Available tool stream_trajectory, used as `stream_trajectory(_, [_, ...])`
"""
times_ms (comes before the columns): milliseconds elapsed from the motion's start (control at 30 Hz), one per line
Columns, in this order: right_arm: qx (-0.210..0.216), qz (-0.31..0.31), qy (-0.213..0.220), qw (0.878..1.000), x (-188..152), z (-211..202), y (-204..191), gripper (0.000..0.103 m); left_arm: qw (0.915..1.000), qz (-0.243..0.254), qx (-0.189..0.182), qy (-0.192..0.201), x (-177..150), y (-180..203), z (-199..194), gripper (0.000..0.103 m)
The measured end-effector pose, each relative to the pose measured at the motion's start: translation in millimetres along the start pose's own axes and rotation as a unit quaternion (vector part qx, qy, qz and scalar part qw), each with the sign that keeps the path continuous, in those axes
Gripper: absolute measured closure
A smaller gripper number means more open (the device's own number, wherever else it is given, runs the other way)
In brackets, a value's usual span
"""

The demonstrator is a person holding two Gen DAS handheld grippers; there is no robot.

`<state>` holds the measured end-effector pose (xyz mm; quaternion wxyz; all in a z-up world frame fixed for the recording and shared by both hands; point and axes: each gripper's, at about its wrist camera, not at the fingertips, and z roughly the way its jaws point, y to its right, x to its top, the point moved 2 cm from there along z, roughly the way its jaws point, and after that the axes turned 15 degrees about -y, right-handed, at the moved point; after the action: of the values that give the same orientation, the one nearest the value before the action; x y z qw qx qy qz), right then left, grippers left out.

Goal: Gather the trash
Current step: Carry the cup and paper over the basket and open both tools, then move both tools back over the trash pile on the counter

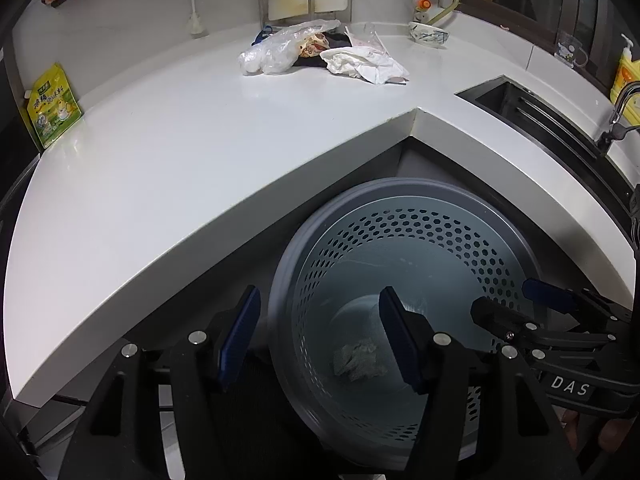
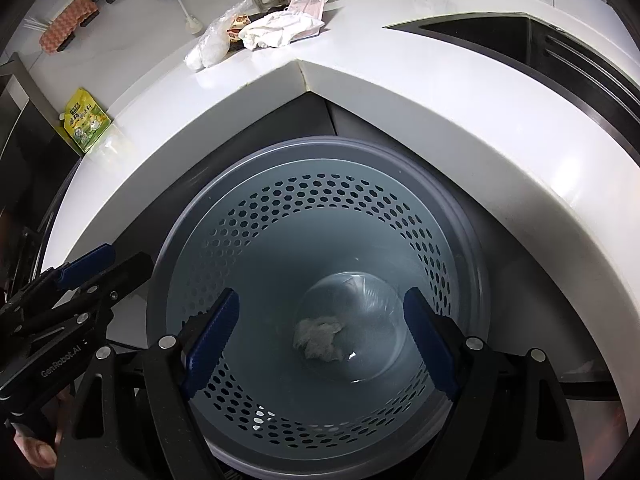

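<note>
Right hand-held gripper (image 2: 320,344) gapes wide, holding nothing, above crumpled tissue (image 2: 319,338) in bin (image 2: 240,216).

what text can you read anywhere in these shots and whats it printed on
"DAS" on the body of the right gripper, in the left wrist view.
"GenRobot.AI" on the body of the left gripper, in the right wrist view.
Green pouch on the counter: Chinese characters, too blurred to read.
Yellow bottle by the sink: label unreadable.
Snack wrapper in the trash pile: print too small to read.
</note>
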<state>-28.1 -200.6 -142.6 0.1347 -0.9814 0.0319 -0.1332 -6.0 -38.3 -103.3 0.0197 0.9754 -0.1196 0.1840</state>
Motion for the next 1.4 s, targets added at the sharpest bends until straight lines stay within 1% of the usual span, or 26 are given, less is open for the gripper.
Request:
stream_trajectory(500, [0.004, -0.005, 0.006, 1.0, -2.3, -5.3, -3.4, 0.022, 1.0, -0.002, 0.001, 0.002, -0.5, -2.5, -2.1, 0.042])
stream_trajectory(633, [0.001, -0.006, 0.012, 1.0, -2.8, -8.6, -5.7, 0.022, 1.0, -0.004, 0.002, 0.006, 0.4, -4.9, -4.1, 0.038])
stream_trajectory(800, [-0.001, -0.01, 0.022, 1.0, -2.0, -15.3, -10.0, 0.022, 0.9999, -0.009, 0.003, 0.009, 1.7, -8.7, -7.6, 0.038])
stream_trajectory(967, [-0.002, -0.019, 0.033, 0.999, 3.1, -24.5, -14.6, 0.022, 0.9997, -0.019, 0.008, 0.016, 6.5, -16.2, -13.0, 0.035])
stream_trajectory(1100, [-0.002, -0.026, 0.045, 0.999, 9.0, -32.7, -17.5, 0.022, 0.9994, -0.025, 0.01, 0.022, 12.7, -21.1, -17.6, 0.035])
stream_trajectory(1233, [-0.002, -0.03, 0.055, 0.998, 14.9, -37.8, -19.5, 0.023, 0.999, -0.031, 0.013, 0.03, 18.9, -24.5, -22.3, 0.031])
stream_trajectory(1400, [-0.001, -0.036, 0.063, 0.997, 23.1, -39.6, -22.5, 0.022, 0.999, -0.029, 0.014, 0.032, 25.4, -24.1, -23.8, 0.029])
